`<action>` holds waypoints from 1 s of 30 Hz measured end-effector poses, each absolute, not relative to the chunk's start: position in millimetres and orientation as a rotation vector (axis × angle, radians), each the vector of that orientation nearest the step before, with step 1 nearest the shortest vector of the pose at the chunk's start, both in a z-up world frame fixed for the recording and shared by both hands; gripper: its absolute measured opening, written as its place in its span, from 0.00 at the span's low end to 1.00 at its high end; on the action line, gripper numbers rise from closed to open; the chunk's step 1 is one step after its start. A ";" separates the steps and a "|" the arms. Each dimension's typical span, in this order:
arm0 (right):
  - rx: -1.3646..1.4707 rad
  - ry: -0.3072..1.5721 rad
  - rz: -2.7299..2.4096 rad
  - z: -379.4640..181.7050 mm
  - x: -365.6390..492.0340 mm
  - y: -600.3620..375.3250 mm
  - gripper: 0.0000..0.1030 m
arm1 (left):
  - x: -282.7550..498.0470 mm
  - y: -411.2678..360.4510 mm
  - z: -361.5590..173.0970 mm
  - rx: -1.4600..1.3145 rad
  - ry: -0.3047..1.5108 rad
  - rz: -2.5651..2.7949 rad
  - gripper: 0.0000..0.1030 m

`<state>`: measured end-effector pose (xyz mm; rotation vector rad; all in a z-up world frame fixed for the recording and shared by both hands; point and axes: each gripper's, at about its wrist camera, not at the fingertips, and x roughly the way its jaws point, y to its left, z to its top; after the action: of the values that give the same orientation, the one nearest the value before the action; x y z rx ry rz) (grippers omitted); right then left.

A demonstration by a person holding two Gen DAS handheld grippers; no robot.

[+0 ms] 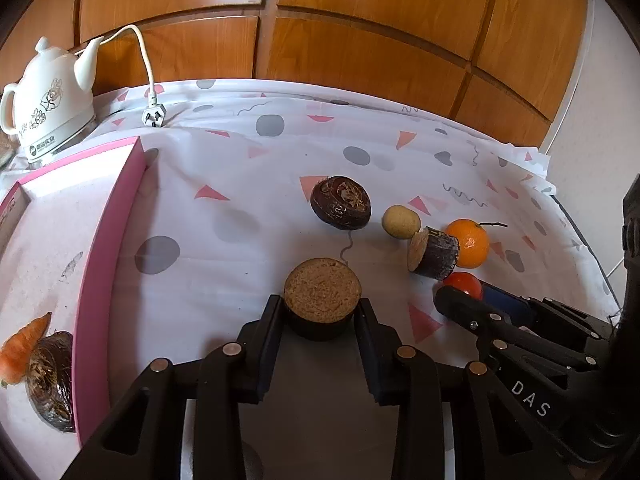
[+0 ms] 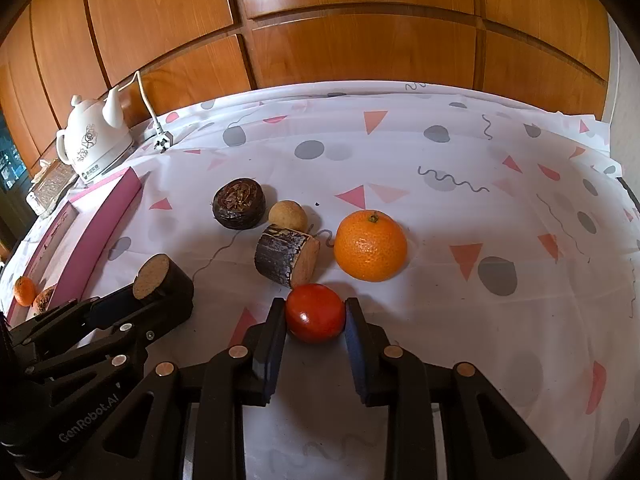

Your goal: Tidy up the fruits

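Two grippers work side by side over our patterned tablecloth (image 2: 460, 208). At the left edge we see the pink tray (image 1: 104, 264), with a carrot (image 1: 24, 348) and a dark root piece (image 1: 54, 380) inside. Our left gripper (image 1: 322, 312) pinches a dark-skinned cut chunk (image 1: 322, 290), tan face up. Our right gripper (image 2: 315, 316) is pressed onto the red tomato (image 2: 315, 312). Just beyond the tomato lie an orange (image 2: 370, 246) and a cut log-like piece (image 2: 286, 256).
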<state>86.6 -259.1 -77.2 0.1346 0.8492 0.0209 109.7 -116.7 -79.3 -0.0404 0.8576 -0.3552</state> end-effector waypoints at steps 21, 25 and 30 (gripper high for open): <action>0.076 0.846 -0.011 -79.3 85.8 -249.3 0.28 | 106.7 -116.7 -73.9 -0.028 0.851 -0.352 0.35; 0.062 0.852 -0.003 -77.2 78.3 -246.1 0.28 | 98.2 -114.6 -69.5 -0.023 0.855 -0.361 0.35; 0.035 0.848 0.026 -75.1 60.7 -236.5 0.28 | 83.4 -110.4 -54.8 -0.013 0.833 -0.365 0.35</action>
<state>60.7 -236.5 -75.1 0.0354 0.8481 0.0264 83.4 -110.4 -54.8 -0.0133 0.8327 -0.3653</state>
